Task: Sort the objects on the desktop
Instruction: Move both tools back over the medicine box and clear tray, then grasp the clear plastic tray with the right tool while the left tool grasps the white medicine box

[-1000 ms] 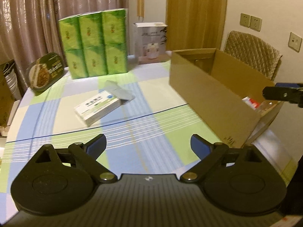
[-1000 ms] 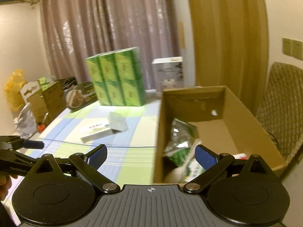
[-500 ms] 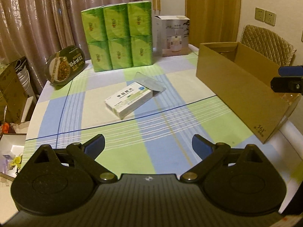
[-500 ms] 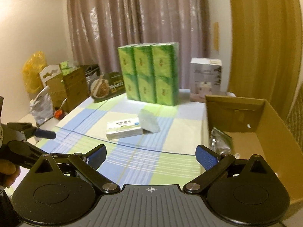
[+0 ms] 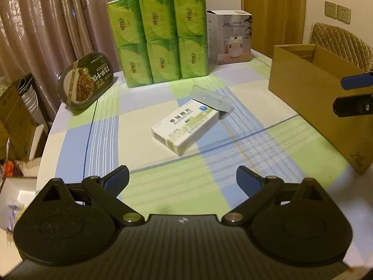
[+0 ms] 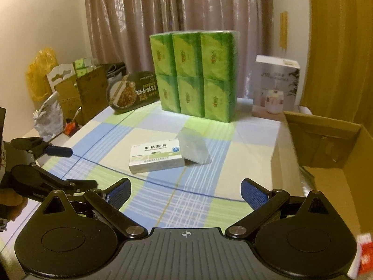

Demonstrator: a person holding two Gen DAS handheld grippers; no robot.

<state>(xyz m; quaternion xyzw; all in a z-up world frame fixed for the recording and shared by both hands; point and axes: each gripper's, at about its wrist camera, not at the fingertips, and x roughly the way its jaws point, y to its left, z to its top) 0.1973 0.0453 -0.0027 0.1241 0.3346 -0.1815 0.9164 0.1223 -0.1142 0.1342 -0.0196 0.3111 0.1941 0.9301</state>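
Both tongs, left (image 5: 182, 177) and right (image 6: 185, 190), gape wide and empty; over the last second each has swung away from the carton (image 6: 326, 149), now off to their right, to face the pill box (image 5: 185, 126) lying dead ahead on the desk (image 5: 163, 182), a clear packet (image 5: 211, 99) touching its far end; likely the next pick.

My left gripper (image 5: 182, 179) hovers open over the surface (image 5: 163, 182); a white medicine box (image 5: 185, 128) lies ahead, cardboard box (image 5: 312, 98) far right.
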